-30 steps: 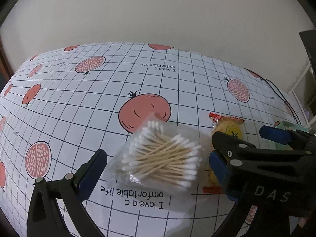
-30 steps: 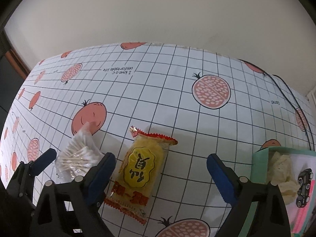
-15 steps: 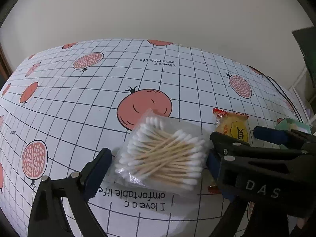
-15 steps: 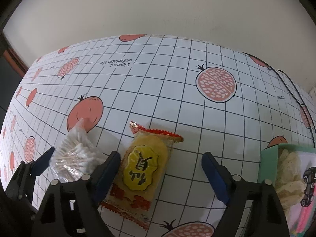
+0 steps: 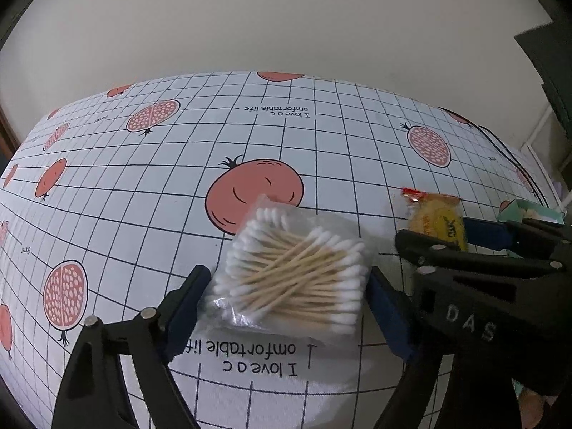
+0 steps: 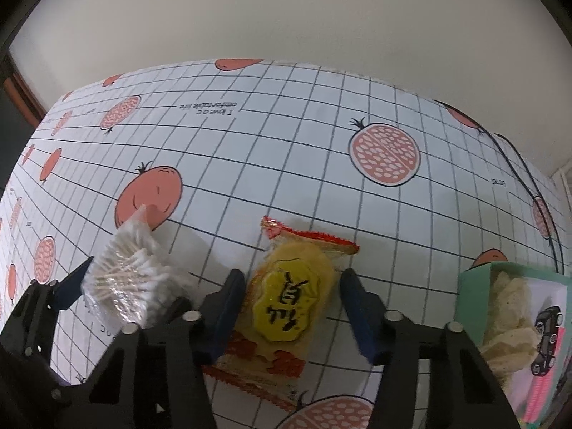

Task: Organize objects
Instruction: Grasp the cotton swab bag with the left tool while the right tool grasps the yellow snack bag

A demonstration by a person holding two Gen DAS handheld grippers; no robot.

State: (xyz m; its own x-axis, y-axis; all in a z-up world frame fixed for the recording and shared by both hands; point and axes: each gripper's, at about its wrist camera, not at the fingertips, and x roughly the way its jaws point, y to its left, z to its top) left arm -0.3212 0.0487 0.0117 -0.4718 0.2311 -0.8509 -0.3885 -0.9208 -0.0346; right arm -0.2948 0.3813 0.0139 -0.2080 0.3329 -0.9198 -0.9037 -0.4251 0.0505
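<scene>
Plain wall behind, table covered with a grid cloth point(image 5: 143, 214) printed with pomegranates. We hold two grippers low over it, side by side.

Left gripper point(image 5: 286, 307): jaws apart, straddling the swab bag point(image 5: 296, 275). Bag lies flat on the cloth, directly between the blue pads, left pad point(image 5: 186, 304) about touching the bag's edge, right pad just beside it. We judge not clamped yet. Swabs run roughly across, pad to pad, so closing would press on the swab tips along their long axis; the bag may buckle or slide.

Right gripper point(image 6: 291, 314): jaws apart too, straddling the snack pack point(image 6: 289, 304). Pack lies flat, long axis running away from us, roughly along the fingers, slightly tilted left at the near end. Pads sit at either long side, so closing squeezes across the narrow width. Good line-up. Contact on either side we cannot tell.

Green box point(image 6: 475, 296) sits at the far right edge, already holding crackers and a toy car. Right gripper is nearer to it; left is well apart from it, with the right one in between.

Step, as we judge it: both about to close, then carry toward the box. Right should go first to clear the way.
</scene>
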